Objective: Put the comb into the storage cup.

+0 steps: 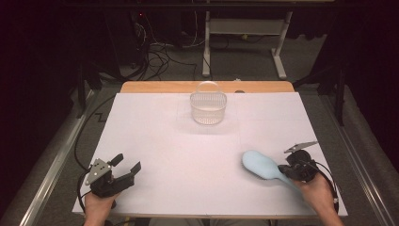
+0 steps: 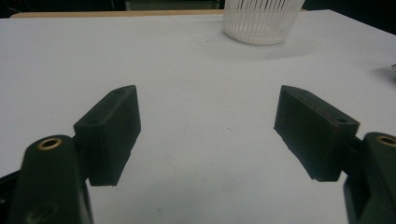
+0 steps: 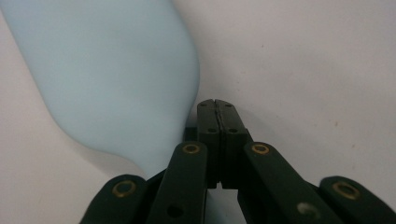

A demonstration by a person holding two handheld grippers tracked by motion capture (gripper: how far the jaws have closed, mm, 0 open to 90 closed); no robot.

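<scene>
— Down at the lower left of the high view, the left gripper (image 1: 128, 162) sits low over the white table (image 1: 188, 155), jaws spread wide with nothing between them. Its own camera shows bare tabletop in the gap.

— And straight ahead of it?

— At the upper middle of the frame stands a white slatted basket (image 1: 208, 101), upright with its handle raised. It is well apart from both hands.

— So the work is over on the right.

— Yes. The pale blue brush (image 1: 260, 165) lies flat at the lower right, broad head pointing up-left and handle running down-right to the right gripper (image 1: 281, 168). In the right gripper view the jaws are pressed together at their tips, and the brush head (image 3: 107, 79) fills the upper left, just beside them.

— Is it holding the brush, then?

— I cannot tell. The tips meet each other, with the blue to their left. The handle may be pinched lower down, but the linkage hides that.

— How would you do it well?

— If the handle isn't caught, I'd open the jaws, straddle the narrow neck squarely, and close firmly. The head looks heavy and could swing downward. Then I'd lift level before carrying it up-left toward the basket. The left gripper could steady the basket's rim, since it looks light enough to tip.
</scene>
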